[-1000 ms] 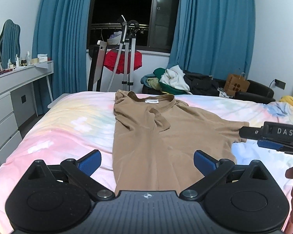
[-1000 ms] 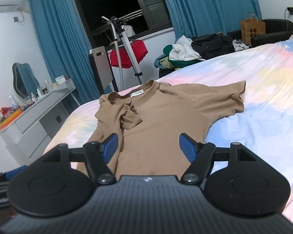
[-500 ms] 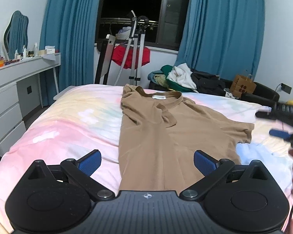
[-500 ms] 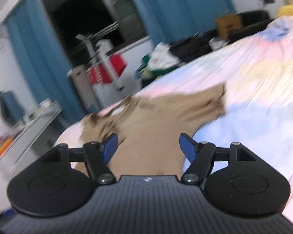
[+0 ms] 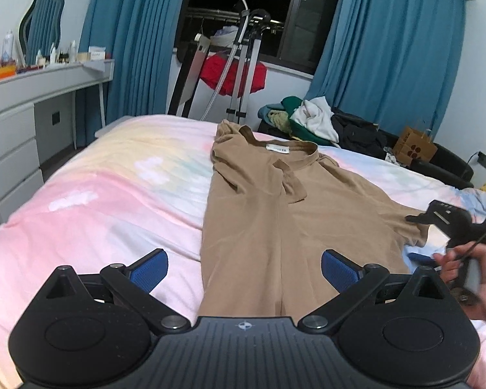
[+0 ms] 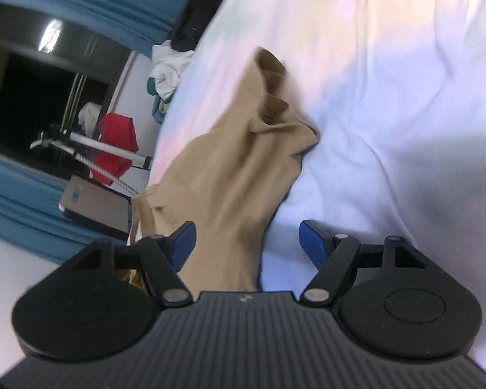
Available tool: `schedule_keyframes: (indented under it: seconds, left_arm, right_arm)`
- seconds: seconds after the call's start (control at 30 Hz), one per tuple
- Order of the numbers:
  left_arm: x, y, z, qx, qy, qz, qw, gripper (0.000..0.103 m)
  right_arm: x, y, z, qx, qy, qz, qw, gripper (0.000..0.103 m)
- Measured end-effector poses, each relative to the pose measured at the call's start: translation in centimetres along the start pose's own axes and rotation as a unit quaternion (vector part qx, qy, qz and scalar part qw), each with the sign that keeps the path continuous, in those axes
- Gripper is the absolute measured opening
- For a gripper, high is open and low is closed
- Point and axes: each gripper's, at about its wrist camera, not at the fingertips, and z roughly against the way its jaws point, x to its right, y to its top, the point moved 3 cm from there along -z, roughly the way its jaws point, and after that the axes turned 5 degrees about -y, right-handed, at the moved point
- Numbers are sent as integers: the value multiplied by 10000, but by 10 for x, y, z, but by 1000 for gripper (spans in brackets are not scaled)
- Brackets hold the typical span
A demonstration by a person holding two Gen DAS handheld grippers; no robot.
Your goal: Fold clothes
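A tan short-sleeved T-shirt (image 5: 275,220) lies spread on the pastel bed sheet (image 5: 113,201), collar at the far end, its left sleeve folded in over the chest. My left gripper (image 5: 244,264) hovers open above the hem, nothing between its blue pads. At the right, a hand (image 5: 476,275) holds my right gripper (image 5: 418,236), rolled on its side, at the shirt's right sleeve. In the blurred right wrist view the right gripper (image 6: 248,243) is open, with the edge of the T-shirt (image 6: 230,168) running up between its fingers, untouched by the pads.
A white dresser (image 5: 22,123) with bottles stands at the left. Beyond the bed are a drying rack (image 5: 239,64) with a red garment, a pile of clothes (image 5: 311,120) on a dark sofa, a paper bag (image 5: 414,149) and blue curtains.
The right gripper swept right and down along the bed to the shirt's right sleeve and rolled hard onto its side. The left gripper tilted slightly but stayed at the hem.
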Motion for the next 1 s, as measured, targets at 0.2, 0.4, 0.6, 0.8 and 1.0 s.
schedule_keyframes:
  seconds: [0.2,0.4,0.6,0.8,1.0]
  left_arm:
    - [-12,1,-20,-270,-114,353,9989,102]
    - [-30,-2,-39,-507,-72,909,9945,102]
    - [-38,5,-26,-261,-89,986,9947,102]
    - [-34,20,6,249,-37,658,9975,102]
    - [-47,31,27,502,-142,804,9954,102]
  right_arm:
    - [-17,16,-39,671,305,819,9939,74]
    - [-28,31,-64,1351,159,1706,9759,72]
    - [-56,43,-68,1652,-777,2356,9545,10]
    - [-126,13,-37,2275,-1095,3487,9026,9]
    - [-203,-60,-7,2782,-867,4408,8490,10]
